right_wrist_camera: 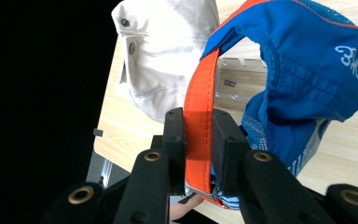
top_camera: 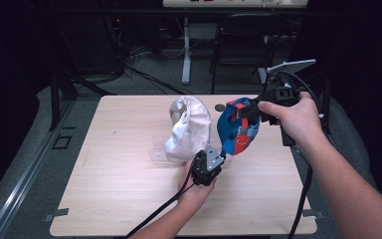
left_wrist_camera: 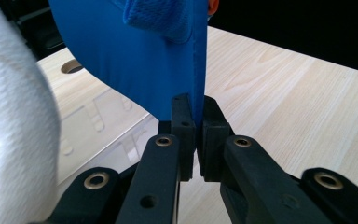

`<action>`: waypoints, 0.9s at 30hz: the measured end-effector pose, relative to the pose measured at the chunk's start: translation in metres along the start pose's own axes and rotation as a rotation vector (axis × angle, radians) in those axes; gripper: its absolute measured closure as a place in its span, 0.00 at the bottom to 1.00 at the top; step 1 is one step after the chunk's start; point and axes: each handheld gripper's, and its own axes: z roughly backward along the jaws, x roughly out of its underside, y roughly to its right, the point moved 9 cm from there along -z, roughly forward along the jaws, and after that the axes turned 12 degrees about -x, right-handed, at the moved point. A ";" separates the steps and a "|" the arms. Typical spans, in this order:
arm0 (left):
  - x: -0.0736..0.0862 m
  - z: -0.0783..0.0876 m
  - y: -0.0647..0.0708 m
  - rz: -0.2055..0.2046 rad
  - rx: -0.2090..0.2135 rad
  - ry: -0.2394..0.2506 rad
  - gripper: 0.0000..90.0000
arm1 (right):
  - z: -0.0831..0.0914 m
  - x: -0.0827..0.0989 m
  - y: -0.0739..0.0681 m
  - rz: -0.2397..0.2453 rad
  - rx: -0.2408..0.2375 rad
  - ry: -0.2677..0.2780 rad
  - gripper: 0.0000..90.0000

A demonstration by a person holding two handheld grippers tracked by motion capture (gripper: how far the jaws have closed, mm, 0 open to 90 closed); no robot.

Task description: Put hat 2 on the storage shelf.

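Left gripper is clamped on the thin edge of the blue cap's brim: in the left gripper view its jaws are pressed together with the blue cap fabric pinched between them. Right gripper is closed on the cap's orange strap at the back, the band running straight down between its jaws in the right gripper view. Held at two opposite ends this way, the cap hangs stretched between the two tools above the right half of the table, clear of the surface, its opening turned sideways. That hold looks chosen to keep the soft cap spread and controlled, so it can be carried or set over something without collapsing; that is my reading, not something shown.

Just beside it, to the left, a white cap sits propped upright on a clear plastic stand, which would explain its rounded, filled-out shape. The blue cap may be meant for the same stand or stack, though I cannot tell.

Count: two grippers, two hands, two caps (one blue, one white), one orange strap, one clear stand, one table. A chair stands well behind the table.
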 end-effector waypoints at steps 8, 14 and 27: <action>0.000 -0.013 -0.001 0.022 0.007 -0.010 0.97 | -0.003 -0.002 0.005 -0.007 0.013 -0.004 0.86; 0.010 -0.020 -0.002 0.006 -0.018 -0.058 0.97 | -0.011 -0.002 0.015 -0.025 0.013 -0.017 0.86; -0.001 -0.023 -0.005 0.035 0.008 0.011 0.97 | -0.016 -0.003 0.005 -0.010 -0.050 -0.003 0.86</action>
